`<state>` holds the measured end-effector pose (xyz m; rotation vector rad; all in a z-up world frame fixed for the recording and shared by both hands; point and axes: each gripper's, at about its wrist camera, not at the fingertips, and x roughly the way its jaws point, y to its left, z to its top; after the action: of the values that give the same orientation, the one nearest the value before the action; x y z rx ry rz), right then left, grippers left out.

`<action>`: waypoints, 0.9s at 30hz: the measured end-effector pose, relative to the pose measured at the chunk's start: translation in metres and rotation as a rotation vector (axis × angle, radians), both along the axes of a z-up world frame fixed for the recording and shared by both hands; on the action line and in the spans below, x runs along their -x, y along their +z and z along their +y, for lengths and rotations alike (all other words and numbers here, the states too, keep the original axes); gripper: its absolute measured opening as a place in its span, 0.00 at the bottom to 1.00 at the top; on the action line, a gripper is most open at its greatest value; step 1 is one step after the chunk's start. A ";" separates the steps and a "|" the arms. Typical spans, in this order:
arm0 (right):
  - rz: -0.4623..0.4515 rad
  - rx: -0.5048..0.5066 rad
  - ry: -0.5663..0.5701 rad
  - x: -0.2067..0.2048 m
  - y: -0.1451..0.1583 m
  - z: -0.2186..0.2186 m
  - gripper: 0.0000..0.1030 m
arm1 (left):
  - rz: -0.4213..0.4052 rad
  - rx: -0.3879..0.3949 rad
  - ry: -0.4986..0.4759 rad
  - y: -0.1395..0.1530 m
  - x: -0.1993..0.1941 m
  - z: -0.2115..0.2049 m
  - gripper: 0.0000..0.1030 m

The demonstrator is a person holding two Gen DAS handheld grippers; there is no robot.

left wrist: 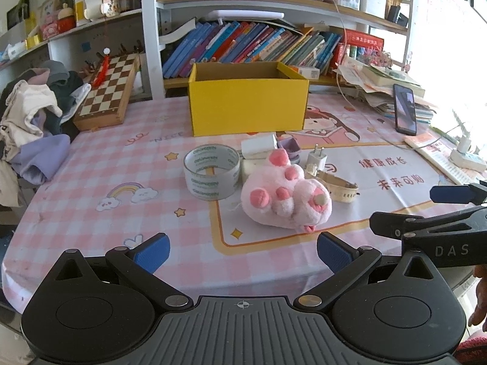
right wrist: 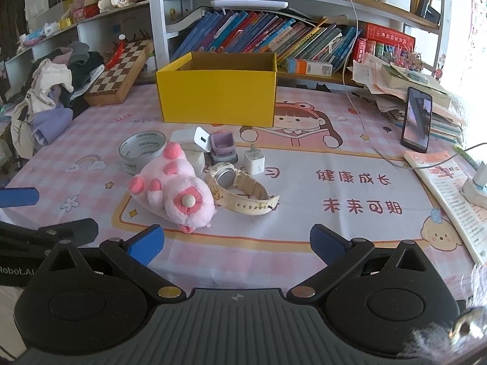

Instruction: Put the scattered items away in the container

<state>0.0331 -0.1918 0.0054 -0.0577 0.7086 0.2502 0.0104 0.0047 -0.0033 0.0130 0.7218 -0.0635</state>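
Note:
A yellow open box (left wrist: 247,106) (right wrist: 217,99) stands at the back of the table. In front of it lie a pink plush toy (left wrist: 286,199) (right wrist: 175,191), a roll of clear tape (left wrist: 211,173) (right wrist: 141,150), a cream wristwatch (left wrist: 338,187) (right wrist: 240,190), a white plug charger (left wrist: 316,159) (right wrist: 254,161), a white adapter (left wrist: 258,146) (right wrist: 202,139) and a small purple holder (left wrist: 290,149) (right wrist: 224,146). My left gripper (left wrist: 242,251) is open near the front edge, short of the plush. My right gripper (right wrist: 237,243) is open too, empty, to the right of the left one.
A chessboard (left wrist: 106,91) and a heap of clothes (left wrist: 33,115) sit at the left. A propped phone (left wrist: 404,109) (right wrist: 417,120), stacked papers, a booklet (right wrist: 444,191) and a cable (right wrist: 386,155) fill the right side. Bookshelves stand behind the box.

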 end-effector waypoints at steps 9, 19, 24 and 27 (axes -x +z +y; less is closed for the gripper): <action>0.006 0.005 -0.005 -0.001 -0.001 -0.002 1.00 | 0.007 -0.003 -0.008 -0.002 -0.001 -0.002 1.00; 0.009 0.014 -0.012 -0.002 -0.001 -0.003 1.00 | 0.011 0.004 -0.010 -0.003 -0.003 0.000 1.00; 0.014 0.025 -0.016 -0.001 -0.001 -0.001 1.00 | 0.013 0.007 0.000 -0.004 -0.002 0.002 1.00; 0.017 0.026 -0.018 0.000 -0.001 -0.001 1.00 | 0.007 0.009 0.003 -0.003 -0.001 0.003 1.00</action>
<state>0.0335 -0.1924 0.0047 -0.0735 0.7293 0.2244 0.0117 0.0074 -0.0059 0.0036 0.7288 -0.0642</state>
